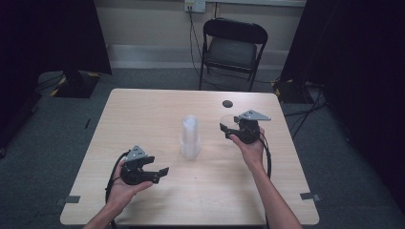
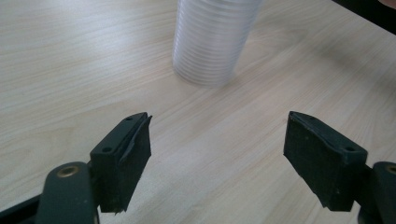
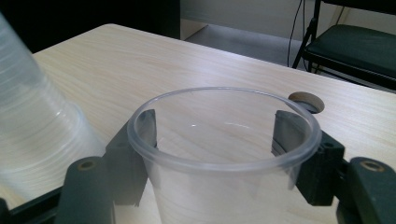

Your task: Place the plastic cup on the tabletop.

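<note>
The right gripper has its two jaws on either side of a single clear plastic cup, pads against the wall just below the rim, so it reads as clamped on the cup and holding it mouth up. In the high view this gripper sits right of the table's middle, the cup a faint pale shape at its tip. The left gripper has its jaws wide apart with nothing between them, aimed at the stack of cups standing mouth down a little ahead; from above, that gripper hangs over the near left part of the table, apart from the stack.

The step in hand looks like separating one cup and setting it down or carrying it off. To do it well, the right hand should squeeze lightly, since a thin wall buckles easily, and keep the cup level. If the left gripper is to steady the stack, it should close low on it, squarely from the side, so the column doesn't tip.

The single cup's base is cut off in the right gripper view, so whether it rests on the table or hangs above it cannot be told. The stack's top is cut off in both gripper views. A small dark round thing lies beyond the right gripper; what it is stays unclear.
</note>
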Motion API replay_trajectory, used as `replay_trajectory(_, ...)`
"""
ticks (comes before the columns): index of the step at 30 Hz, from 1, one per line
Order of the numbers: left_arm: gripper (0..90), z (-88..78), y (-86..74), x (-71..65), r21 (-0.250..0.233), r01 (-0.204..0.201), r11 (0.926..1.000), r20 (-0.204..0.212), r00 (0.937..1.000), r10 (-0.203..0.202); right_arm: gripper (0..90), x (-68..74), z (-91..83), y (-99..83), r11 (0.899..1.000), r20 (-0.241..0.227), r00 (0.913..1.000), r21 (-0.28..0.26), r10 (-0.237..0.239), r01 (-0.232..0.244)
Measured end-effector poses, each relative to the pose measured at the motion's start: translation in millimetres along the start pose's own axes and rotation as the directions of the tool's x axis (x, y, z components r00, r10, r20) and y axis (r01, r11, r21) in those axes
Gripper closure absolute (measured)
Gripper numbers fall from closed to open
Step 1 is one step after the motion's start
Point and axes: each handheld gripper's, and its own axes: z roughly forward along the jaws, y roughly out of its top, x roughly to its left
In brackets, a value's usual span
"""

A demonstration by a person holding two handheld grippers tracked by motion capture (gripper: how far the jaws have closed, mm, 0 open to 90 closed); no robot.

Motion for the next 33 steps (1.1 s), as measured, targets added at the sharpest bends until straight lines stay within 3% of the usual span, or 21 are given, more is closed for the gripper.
replay_trajectory(17,23.2,-4.8,-3.2,-2.7,0.003,-0.015,0.9999,-0.006,0.9999,0.015,30.4,-6.8,28.2,-0.3,1.000,0.039,0.9991,0.014,0.019,-0.020)
replay_trajectory(22,23.2,-4.5,-3.0,-4.3,0.005,-0.028,0.9996,-0.005,0.9996,0.028,30.2,-4.4,43.7,-5.0,0.999,0.055,0.9982,0.033,0.024,-0.025)
replay_trajectory(33,23.2,-2.8,-4.3,-4.3,0.015,-0.031,0.9994,-0.006,0.9995,0.031,29.1,-5.3,56.9,-17.7,0.998,0.047,0.9980,0.047,0.042,-0.045)
